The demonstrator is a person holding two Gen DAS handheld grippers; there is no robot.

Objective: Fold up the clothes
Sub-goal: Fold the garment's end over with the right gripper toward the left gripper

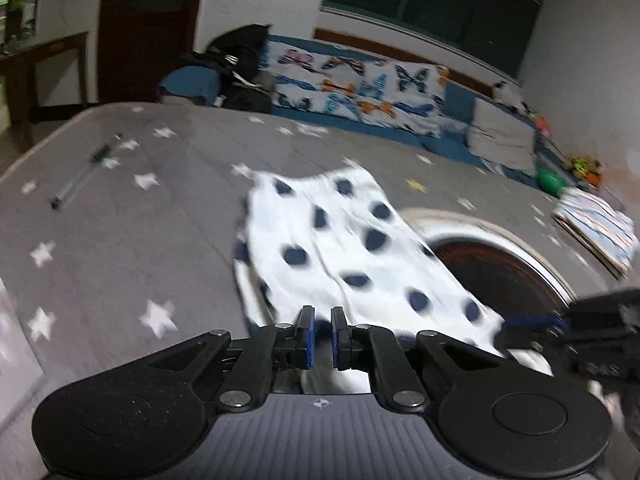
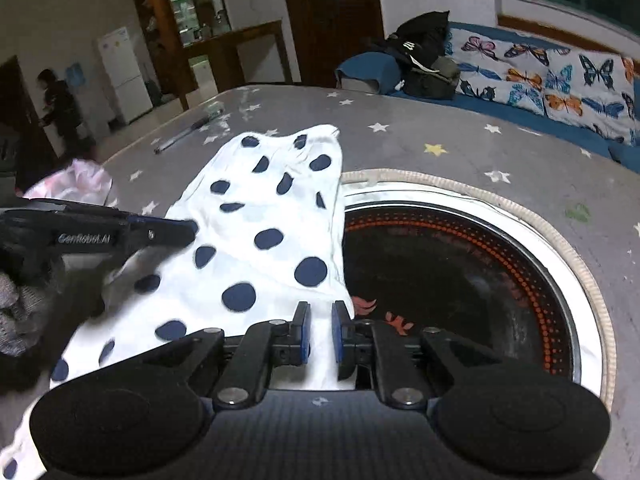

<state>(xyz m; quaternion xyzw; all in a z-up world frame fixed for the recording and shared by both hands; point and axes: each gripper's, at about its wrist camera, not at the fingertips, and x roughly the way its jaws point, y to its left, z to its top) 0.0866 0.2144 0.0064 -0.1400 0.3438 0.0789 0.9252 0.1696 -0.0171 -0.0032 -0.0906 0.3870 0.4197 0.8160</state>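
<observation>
A white garment with dark blue dots (image 1: 340,248) lies stretched out on the grey star-patterned table cover (image 1: 120,240); it also shows in the right wrist view (image 2: 256,232). My left gripper (image 1: 322,334) is shut on the garment's near edge, with cloth between its blue pads. My right gripper (image 2: 320,332) is shut on the near edge further right, next to the round black cooktop (image 2: 460,272). The left gripper also shows from the side in the right wrist view (image 2: 160,232).
A round black cooktop with a white rim (image 1: 500,272) is set in the table to the right of the garment. A pen (image 1: 80,178) lies far left. A pink cloth (image 2: 76,184) lies at the left edge. A sofa with a butterfly cover (image 1: 360,92) stands behind.
</observation>
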